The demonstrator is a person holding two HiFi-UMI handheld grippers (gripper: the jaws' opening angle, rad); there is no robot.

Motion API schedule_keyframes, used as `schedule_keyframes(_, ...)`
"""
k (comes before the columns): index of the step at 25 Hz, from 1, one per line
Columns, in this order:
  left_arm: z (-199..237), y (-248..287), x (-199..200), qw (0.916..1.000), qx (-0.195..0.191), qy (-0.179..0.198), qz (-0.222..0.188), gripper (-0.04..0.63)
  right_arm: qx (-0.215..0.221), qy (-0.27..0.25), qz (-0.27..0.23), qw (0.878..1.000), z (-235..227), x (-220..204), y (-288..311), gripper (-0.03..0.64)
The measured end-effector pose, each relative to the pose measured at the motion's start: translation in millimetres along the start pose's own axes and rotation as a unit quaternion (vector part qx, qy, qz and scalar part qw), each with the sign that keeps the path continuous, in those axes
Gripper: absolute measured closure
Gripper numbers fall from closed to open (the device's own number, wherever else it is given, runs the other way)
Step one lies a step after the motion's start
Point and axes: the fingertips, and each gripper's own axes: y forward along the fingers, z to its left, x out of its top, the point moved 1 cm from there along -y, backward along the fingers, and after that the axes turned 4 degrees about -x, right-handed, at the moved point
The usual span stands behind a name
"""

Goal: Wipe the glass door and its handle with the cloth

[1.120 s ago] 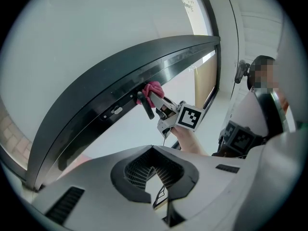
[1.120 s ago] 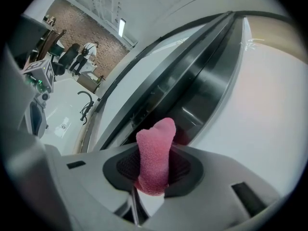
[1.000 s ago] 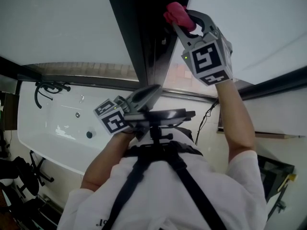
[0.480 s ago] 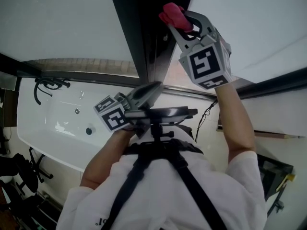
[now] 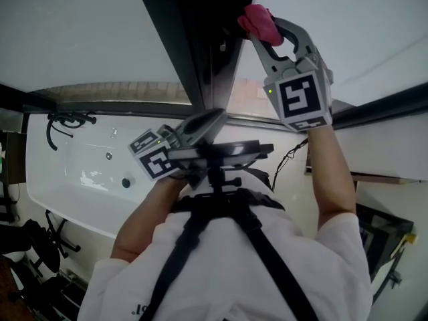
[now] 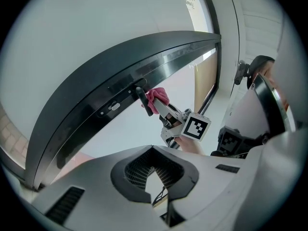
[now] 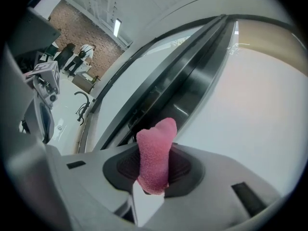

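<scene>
No legible text or labels.

Right tool [image 6: 159, 105] holds pink cloth [image 6: 158, 95] at the dark handle [image 6: 142, 99].

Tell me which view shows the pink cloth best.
Right gripper view: the cloth sits close, clamped in the right gripper. Head view and left gripper view show it only small, against the dark door frame.
</scene>
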Motion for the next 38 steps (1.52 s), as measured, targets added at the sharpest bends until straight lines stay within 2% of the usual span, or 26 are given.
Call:
schedule_keyframes(10,-2.4,3.9,-2.8,0.9999,-0.007,-0.004,0.013,0.603,-0.062,0.020,0.026,0.998,-34.3,-30.5,-30.8,0.511)
schedule_keyframes(18,-4.6,5.9,-3.7,0.9997,-0.012,-0.005,0.020,0.603,-0.095,0.068,0.070,0.991,-40.6,-73.7,-48.1,0.511)
schedule_keyframes(21,-5.7,5.8,-3.5,0.9997,-0.011,-0.005,0.019,0.603,-0.080,0.088,0.085,0.989,-18.8,-89.4,-44.8,0.511)
schedule_keyframes(26,-2.7,4.5,-3.5,0.9998,-0.007,-0.006,0.016,0.603,-0.017,0.121,0.093,0.988,44.7,-100.9,-20.8,0.511)
schedule_keyframes(30,-1.0,3.2,-5.4,0.9999,-0.003,-0.005,0.013,0.603,0.035,0.130,0.071,0.988,82.6,-85.4,-1.6,0.511)
schedule_keyframes(33,-1.9,1.3,-6.2,0.9999,-0.002,-0.006,0.009,0.603,0.049,0.145,0.049,0.987,96.4,-69.5,9.2,0.511)
schedule_keyframes(38,3.2,-2.2,-6.1,1.0000,0.002,-0.008,0.002,0.603,0.067,0.156,0.041,0.985,112.8,-57.8,28.3,0.511)
